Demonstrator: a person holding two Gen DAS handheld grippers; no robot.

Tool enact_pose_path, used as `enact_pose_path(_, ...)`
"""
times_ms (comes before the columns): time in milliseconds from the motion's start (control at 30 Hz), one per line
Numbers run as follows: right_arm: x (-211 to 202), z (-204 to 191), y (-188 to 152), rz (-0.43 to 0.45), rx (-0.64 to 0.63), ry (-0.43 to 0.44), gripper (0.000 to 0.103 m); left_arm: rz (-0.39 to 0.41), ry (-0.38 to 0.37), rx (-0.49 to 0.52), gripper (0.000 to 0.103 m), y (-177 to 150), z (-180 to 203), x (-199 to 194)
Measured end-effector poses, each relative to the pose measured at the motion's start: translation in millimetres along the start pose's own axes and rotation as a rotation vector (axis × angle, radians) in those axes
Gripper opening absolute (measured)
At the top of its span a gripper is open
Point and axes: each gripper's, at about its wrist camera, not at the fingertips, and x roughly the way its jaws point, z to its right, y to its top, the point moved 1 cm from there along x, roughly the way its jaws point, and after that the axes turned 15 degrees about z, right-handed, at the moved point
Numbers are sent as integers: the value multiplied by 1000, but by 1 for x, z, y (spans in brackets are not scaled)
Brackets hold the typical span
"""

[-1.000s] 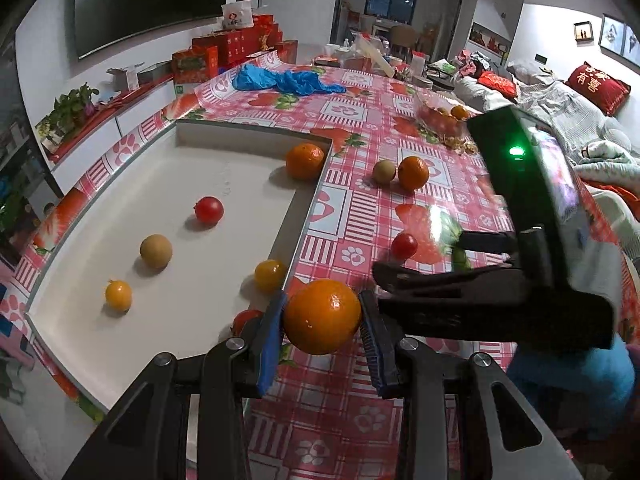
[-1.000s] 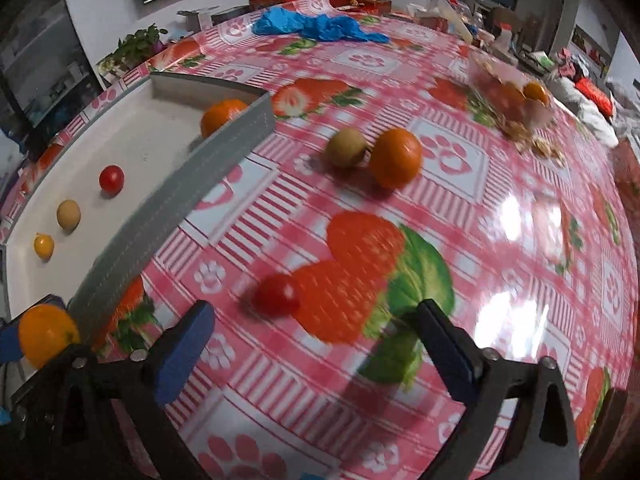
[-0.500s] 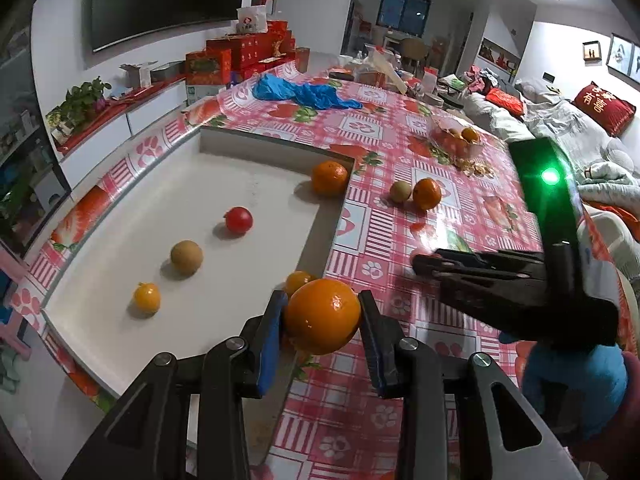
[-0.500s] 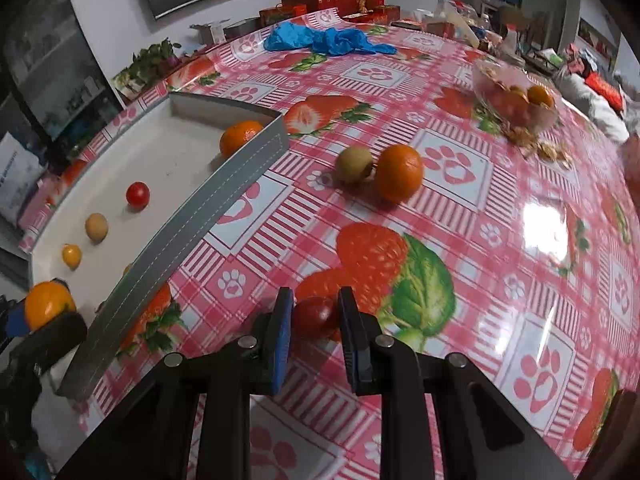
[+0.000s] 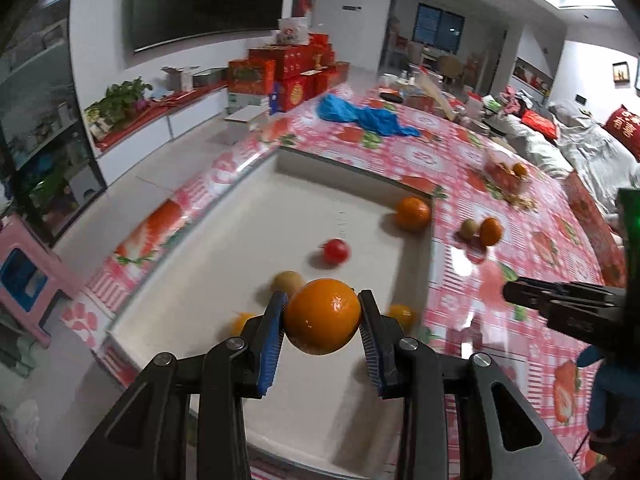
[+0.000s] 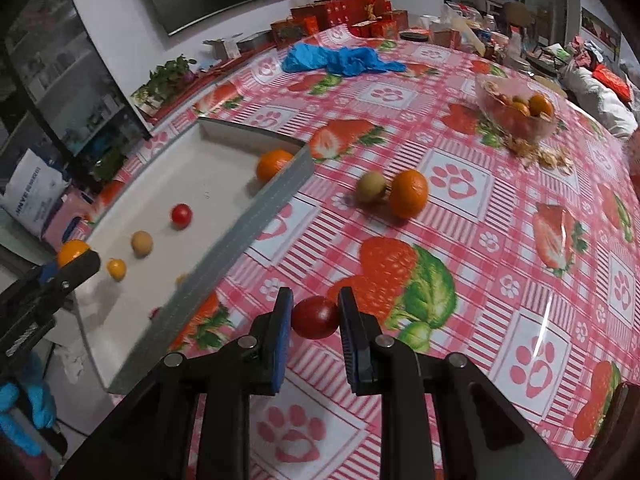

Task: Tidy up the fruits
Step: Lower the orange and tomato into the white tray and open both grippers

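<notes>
Orange (image 5: 322, 316): clamped between the blue pads of the left gripper (image 5: 322, 322), held above the near end of the tray (image 5: 248, 256).
Left gripper: narrow, closed on the orange; seen in the right view at the left edge, over the tray's near end.
Right gripper (image 6: 314, 322): nearly closed, pads pressing both sides of a red tomato (image 6: 315, 317), over the tablecloth (image 6: 500, 208) just outside the tray's long wall.
Tray: white floor, grey wall, lying along the table's left edge.
Tray contents: second orange (image 5: 413, 214) in the far right corner; red tomato (image 5: 335, 251) mid-floor; brown fruit (image 5: 286, 282) just behind the held orange; two small yellow fruits (image 5: 401, 315) near the right wall and near end, both partly hidden.
Tablecloth, outside the tray: third orange (image 6: 409, 193) touching a greenish-brown fruit (image 6: 371, 187), near the tray's far corner.
Bowl (image 6: 516, 110): clear, holding oranges, toward the table's far right, peel scraps beside it.
Blue cloth (image 6: 340, 60): crumpled at the table's far edge.
</notes>
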Motion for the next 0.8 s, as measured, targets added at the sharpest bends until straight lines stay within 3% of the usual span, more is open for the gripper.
enact_pose_path(400, 17, -48, 23, -9, -22, 91, 25, -22, 27, -38, 37, -5, -29, 12)
enact_pose_path(800, 43, -83, 24, -51, -48, 140, 25, -30, 57, -76, 37, -8, -56, 19)
